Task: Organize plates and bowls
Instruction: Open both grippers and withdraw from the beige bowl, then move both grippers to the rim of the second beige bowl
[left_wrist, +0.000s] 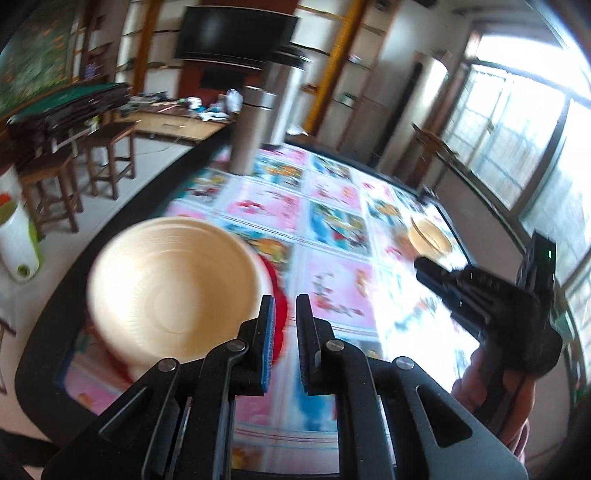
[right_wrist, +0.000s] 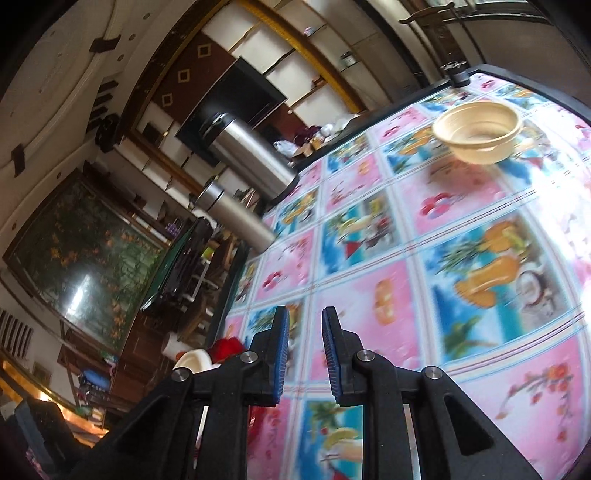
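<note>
On the tabletop (left_wrist: 332, 280) covered with a glossy pictured cloth, a shallow cream ribbed bowl (left_wrist: 173, 288) rests on a red plate (left_wrist: 279, 295) at the near left, just beside the left gripper (left_wrist: 285, 343); its jaws stand released with a narrow gap, grasping nothing. A second cream bowl (right_wrist: 478, 127) sits well apart at the far side. The right gripper (right_wrist: 304, 358) is likewise released and empty. Judged step: fetch the far bowl; approach its rim squarely, clench gently to avoid tipping

no text, label or number can be read anywhere (both views are motion-blurred).
</note>
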